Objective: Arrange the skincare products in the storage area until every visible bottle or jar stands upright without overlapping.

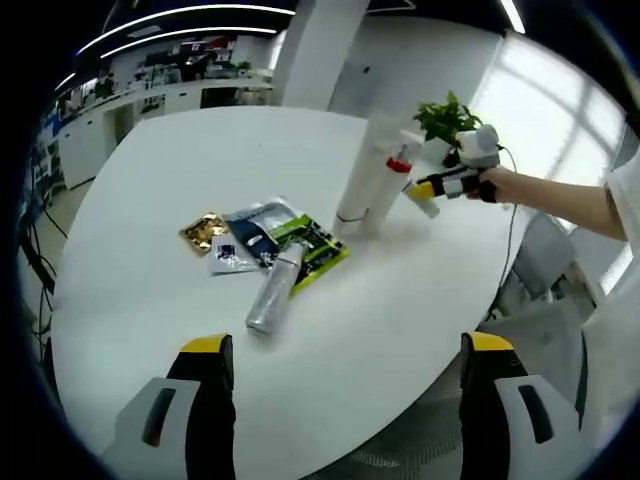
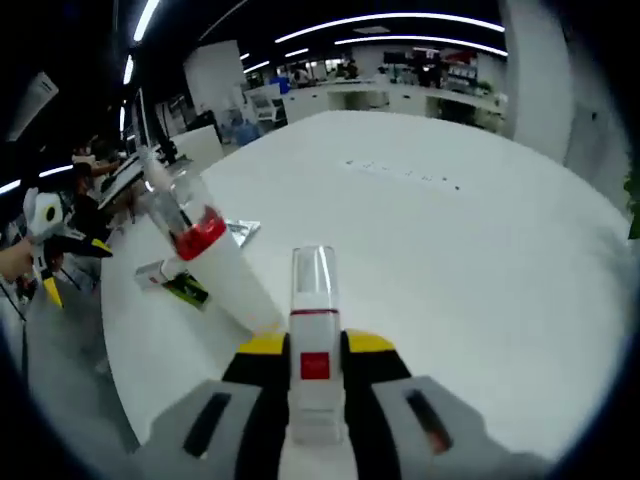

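Observation:
My left gripper (image 1: pixel 346 352) is open over the near table edge, nothing between its jaws. Ahead of it a clear bottle (image 1: pixel 272 294) lies on its side across some sachets (image 1: pixel 262 240). Farther right, two tall white bottles stand close together, a plain one (image 1: pixel 358 182) and one with a red collar (image 1: pixel 392 188). My right gripper (image 1: pixel 432 187), held by a hand, hovers just right of them. It is shut on a small white bottle (image 2: pixel 313 290) with a clear cap and red label. The red-collared bottle (image 2: pixel 200 240) rises to its left.
The round white table (image 1: pixel 180 160) has open surface at the far and left sides. A potted plant (image 1: pixel 450 118) stands at the far right edge. A gold sachet (image 1: pixel 203 231) lies left of the pile. The left gripper (image 2: pixel 50 255) shows beyond the table's left edge.

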The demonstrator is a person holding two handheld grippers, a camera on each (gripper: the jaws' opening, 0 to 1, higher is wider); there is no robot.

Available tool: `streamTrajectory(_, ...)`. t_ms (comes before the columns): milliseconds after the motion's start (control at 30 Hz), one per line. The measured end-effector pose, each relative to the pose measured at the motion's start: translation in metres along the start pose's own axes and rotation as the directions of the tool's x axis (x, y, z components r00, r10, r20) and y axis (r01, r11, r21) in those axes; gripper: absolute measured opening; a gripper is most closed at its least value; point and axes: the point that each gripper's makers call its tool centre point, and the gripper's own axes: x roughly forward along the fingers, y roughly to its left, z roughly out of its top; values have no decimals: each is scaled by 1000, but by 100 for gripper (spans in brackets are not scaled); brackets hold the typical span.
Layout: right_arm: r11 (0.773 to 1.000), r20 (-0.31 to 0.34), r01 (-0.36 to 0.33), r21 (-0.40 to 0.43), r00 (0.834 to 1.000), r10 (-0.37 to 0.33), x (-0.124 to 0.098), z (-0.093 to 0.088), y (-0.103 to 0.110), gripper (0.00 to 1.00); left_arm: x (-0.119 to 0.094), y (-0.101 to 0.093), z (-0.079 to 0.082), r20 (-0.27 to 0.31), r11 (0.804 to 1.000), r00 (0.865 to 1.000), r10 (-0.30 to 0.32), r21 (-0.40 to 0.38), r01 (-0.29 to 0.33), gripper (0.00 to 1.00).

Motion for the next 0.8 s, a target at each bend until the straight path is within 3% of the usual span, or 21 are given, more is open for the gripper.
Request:
streamTrajectory(333,999,79,2,54,997,-6,-31,-14,45,19,-5,-14,3,18,1000,999,-30,-1,30,91)
streamTrajectory(600,991,173,-12,132,985,-11,-50,-18,80,19,-7,-30,9,40,997,996,-76,-4,77,90)
streamTrajectory(800,995,204,-36,90,979,17,-53,-16,121,19,-7,-48,23,77,991,989,-128,-16,129,89)
